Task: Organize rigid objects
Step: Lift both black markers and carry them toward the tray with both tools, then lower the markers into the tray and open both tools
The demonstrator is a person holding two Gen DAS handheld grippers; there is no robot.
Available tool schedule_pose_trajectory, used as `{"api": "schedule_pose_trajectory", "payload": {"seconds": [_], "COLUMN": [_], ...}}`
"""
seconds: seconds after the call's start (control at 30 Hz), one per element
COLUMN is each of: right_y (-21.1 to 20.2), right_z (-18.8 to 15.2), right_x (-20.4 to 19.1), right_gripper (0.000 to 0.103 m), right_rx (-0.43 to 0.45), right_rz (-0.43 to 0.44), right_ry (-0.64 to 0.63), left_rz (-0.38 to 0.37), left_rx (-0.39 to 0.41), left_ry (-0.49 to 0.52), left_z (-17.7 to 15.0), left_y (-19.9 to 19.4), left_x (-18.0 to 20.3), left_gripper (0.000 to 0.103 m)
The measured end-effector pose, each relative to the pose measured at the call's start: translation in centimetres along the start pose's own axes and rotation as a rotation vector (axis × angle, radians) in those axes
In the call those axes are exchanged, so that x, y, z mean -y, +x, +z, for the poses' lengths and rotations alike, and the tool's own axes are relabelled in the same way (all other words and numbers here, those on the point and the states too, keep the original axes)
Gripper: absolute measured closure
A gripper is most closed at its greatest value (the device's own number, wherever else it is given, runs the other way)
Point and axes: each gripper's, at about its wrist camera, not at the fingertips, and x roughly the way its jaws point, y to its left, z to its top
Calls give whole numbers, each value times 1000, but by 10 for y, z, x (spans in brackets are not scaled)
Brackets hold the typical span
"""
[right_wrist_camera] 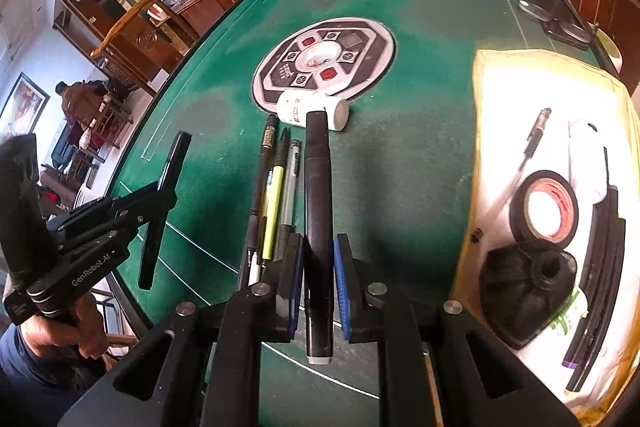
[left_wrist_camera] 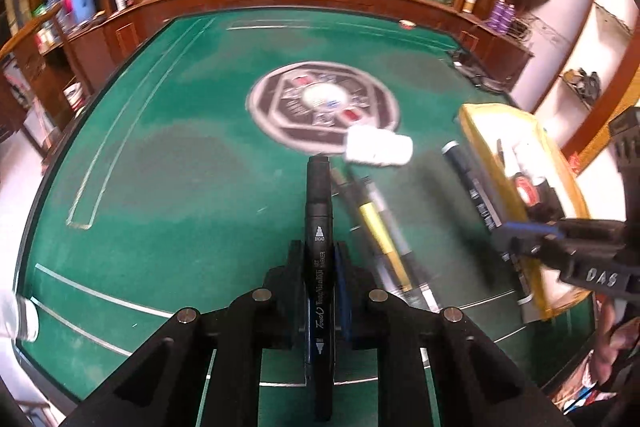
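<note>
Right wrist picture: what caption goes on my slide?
Right gripper clamps a black marker above green table, pens lying alongside.

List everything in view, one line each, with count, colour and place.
table: one, green felt with wood rim, under everything
centre panel: one, grey and black, middle of table
white bottle: one, lying at the panel's near edge
pens: three or more, black, yellow and grey, side by side on the felt
tray: one, yellow rim, white inside, right of the pens
tape roll: one, black, in tray
black funnel-like piece: one, in tray
clear pen: one, in tray
left marker: one, black, in left hand-held gripper
right marker: one, black, in right hand-held gripper
left hand-held gripper: black, shut on left marker
right hand-held gripper: black with blue pads, shut on right marker
hand: one, holding the left hand-held gripper
</note>
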Motion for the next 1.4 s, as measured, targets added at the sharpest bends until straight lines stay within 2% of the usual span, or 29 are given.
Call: {"api": "schedule_pose_trajectory", "payload": {"seconds": [0.23, 0.4, 0.77, 1.0, 1.2, 1.4], "right_y": [-24, -51, -96, -97, -83, -76], "right_z": [-6, -12, -33, -43, -45, -45], "right_x": [22, 50, 122, 159, 176, 180], "right_gripper": [89, 89, 89, 89, 89, 89], "right_rx": [54, 108, 184, 163, 121, 100], "right_rz": [-17, -35, -124, -183, -195, -214], "right_ry": [60, 133, 289, 352, 377, 366], "left_rz": [-51, -113, -258, -262, -216, -218], "left_rx": [28, 37, -18, -94, -126, -140], "left_ry": [90, 159, 199, 205, 196, 192], "left_z": [15, 27, 55, 61, 63, 60], "left_y": [-5, -4, 23, 63, 86, 91], "left_x": [46, 90, 178, 214, 217, 219], "left_gripper": [89, 89, 89, 89, 89, 89]}}
